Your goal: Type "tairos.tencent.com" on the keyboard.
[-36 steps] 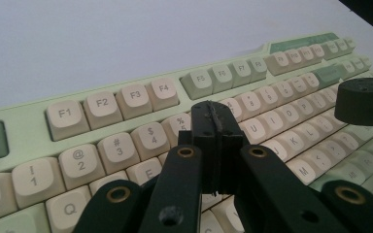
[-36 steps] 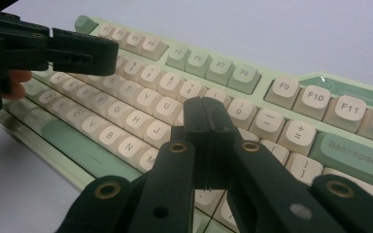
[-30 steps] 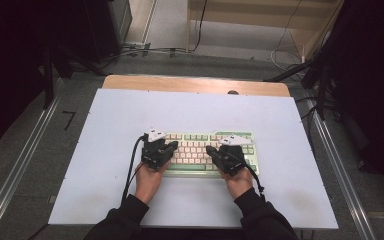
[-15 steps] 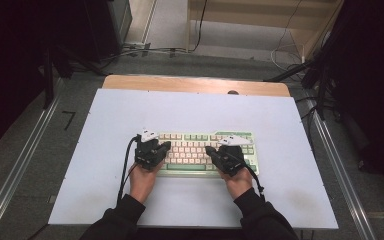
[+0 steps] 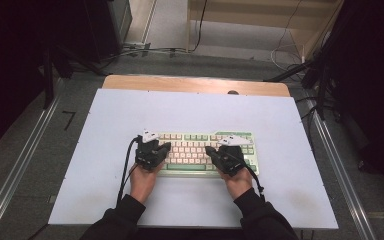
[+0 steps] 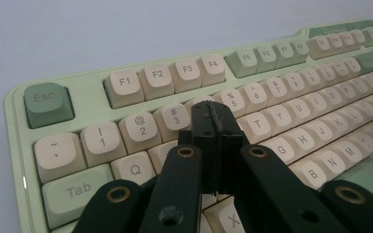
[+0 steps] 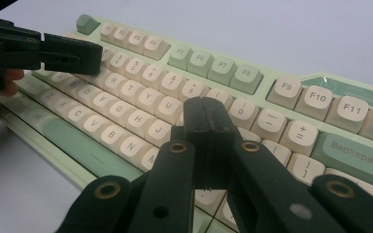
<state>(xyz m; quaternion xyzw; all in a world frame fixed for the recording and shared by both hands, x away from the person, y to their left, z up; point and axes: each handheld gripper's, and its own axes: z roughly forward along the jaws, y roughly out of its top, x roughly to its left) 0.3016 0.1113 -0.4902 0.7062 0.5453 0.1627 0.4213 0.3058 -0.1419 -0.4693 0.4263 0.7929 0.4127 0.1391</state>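
Green keyboard (image 5: pixel 200 152) on white table (image 5: pixel 105 200), near middle | long side runs 9 to 3 o'clock | left gripper (image 5: pixel 164 148) pinched tight, holding nothing, over left keys | right gripper (image 5: pixel 210 150) pinched tight, holding nothing, over right keys
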